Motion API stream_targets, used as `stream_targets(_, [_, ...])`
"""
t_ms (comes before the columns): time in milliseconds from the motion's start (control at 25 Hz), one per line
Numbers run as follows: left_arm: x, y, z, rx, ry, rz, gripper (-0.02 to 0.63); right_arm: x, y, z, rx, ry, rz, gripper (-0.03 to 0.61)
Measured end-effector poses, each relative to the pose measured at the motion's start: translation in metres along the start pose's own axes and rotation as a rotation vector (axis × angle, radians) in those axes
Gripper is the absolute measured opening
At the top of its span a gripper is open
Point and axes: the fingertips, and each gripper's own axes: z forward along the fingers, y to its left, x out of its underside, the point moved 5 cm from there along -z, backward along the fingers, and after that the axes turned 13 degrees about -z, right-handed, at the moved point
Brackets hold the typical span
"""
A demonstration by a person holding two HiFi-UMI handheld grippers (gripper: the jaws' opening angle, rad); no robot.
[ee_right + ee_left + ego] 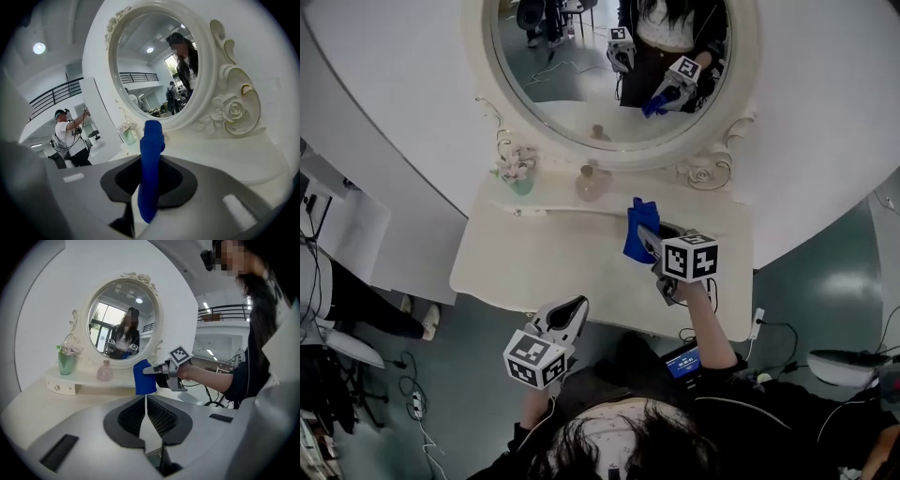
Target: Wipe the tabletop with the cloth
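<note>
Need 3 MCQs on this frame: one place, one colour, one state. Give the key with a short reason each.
1. Where does the pink bottle stand?
A) on the shelf under the mirror
B) on the floor
C) on a chair

2. What colour is the cloth?
A) white
B) blue
C) red

3. What state is the right gripper in?
A) open, empty
B) shut, empty
C) shut on the cloth

Key:
1 A: it stands on the shelf, beside the green vase.
2 B: it shows blue in all three views.
3 C: the right gripper view shows the cloth pinched between its jaws.
</note>
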Motion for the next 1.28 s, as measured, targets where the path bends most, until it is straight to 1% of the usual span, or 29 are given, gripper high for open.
stream_targets(240, [-0.004, 0.017, 0.004, -0.089, -0.003, -0.038, -0.006, -0.007, -0.040, 0.068, 0.008, 0.043, 0.041, 0.080])
stream_targets(400, [-0.003, 0.029, -0.006, -0.155, -0.011, -0.066, -0.006, -0.006, -0.051, 0.106, 0.005, 0.112, 0.055, 0.080])
stream_targets(560, [-0.004, 0.039, -0.016, -0.204, -0.018, -0.083, -0.006, -0.009, -0.051, 0.139, -0.008, 0.197, 0.000, 0.080])
stream_targets(680, [-0.005, 0.042, -0.021, -0.220, -0.023, -0.089, -0.006, -0.006, -0.050, 0.152, 0.007, 0.251, -0.059, 0.080])
stream_targets(800, [-0.007, 0.044, -0.023, -0.222, -0.022, -0.086, -0.006, -0.004, -0.054, 0.152, 0.045, 0.298, -0.154, 0.080])
stream_targets(880, [-0.009, 0.045, -0.023, -0.218, -0.021, -0.082, -0.006, -0.003, -0.061, 0.147, 0.072, 0.318, -0.189, 0.080])
stream_targets(1000, [-0.010, 0.044, -0.020, -0.204, -0.020, -0.074, -0.006, 0.002, -0.076, 0.134, 0.110, 0.333, -0.193, 0.080])
stream_targets(1280, [-0.014, 0.035, 0.001, -0.136, -0.007, -0.039, -0.006, 0.018, -0.118, 0.081, 0.199, 0.337, -0.143, 0.080])
